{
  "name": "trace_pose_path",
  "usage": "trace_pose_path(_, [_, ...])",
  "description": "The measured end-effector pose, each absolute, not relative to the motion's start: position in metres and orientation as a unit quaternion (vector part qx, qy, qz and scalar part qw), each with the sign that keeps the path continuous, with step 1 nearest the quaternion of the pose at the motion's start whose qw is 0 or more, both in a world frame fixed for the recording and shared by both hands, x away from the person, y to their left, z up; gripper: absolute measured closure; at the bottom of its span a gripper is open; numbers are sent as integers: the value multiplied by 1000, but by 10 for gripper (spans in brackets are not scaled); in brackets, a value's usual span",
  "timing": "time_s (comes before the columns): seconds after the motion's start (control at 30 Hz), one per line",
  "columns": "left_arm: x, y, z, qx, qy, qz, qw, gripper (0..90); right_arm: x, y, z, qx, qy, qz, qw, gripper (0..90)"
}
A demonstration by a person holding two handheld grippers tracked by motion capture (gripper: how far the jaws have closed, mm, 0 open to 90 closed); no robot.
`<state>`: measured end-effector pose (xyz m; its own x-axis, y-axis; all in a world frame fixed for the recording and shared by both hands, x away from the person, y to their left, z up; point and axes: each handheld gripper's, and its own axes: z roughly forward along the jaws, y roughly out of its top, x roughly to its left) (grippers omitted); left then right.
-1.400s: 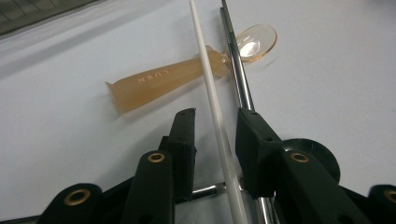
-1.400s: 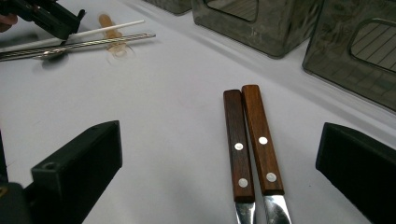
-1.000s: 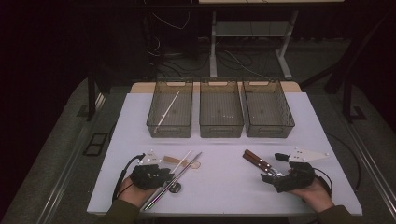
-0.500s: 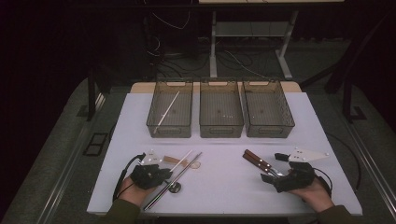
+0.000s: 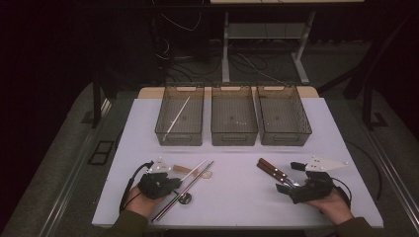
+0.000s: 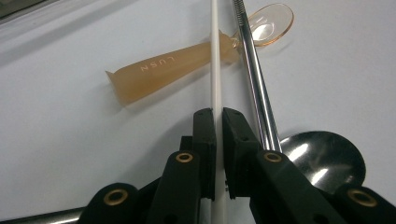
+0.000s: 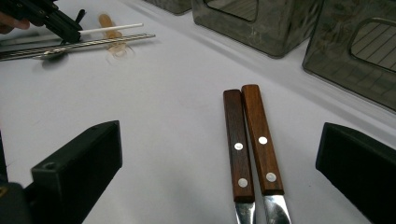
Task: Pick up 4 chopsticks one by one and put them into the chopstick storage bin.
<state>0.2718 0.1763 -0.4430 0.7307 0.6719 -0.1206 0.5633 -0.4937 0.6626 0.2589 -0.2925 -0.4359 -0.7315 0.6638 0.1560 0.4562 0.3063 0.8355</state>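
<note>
My left gripper (image 6: 218,114) is shut on a white chopstick (image 6: 215,60) that lies along the table; its jaws have just been closing on it. An amber plastic spoon (image 6: 168,70) lies under the stick. Metal chopsticks (image 6: 254,79) and a metal spoon (image 6: 327,156) lie just to its right. In the high view the left gripper (image 5: 174,183) sits at the front left by the white chopstick (image 5: 195,169). My right gripper (image 7: 217,140) stands open at the front right, its jaws on either side of two wooden-handled knives (image 7: 252,140), not touching them.
Three grey bins stand in a row at the back: the left bin (image 5: 180,136) holds a white stick (image 5: 177,118); the middle bin (image 5: 234,136) and right bin (image 5: 284,136) are beside it. A person's hands hold both grippers at the table's front edge.
</note>
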Motion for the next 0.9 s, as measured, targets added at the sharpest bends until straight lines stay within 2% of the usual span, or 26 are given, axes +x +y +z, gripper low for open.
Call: trace_pose_path(0.9, [277, 187, -427, 842, 359, 69, 397, 844, 259, -292, -436, 349, 802, 473, 110, 7])
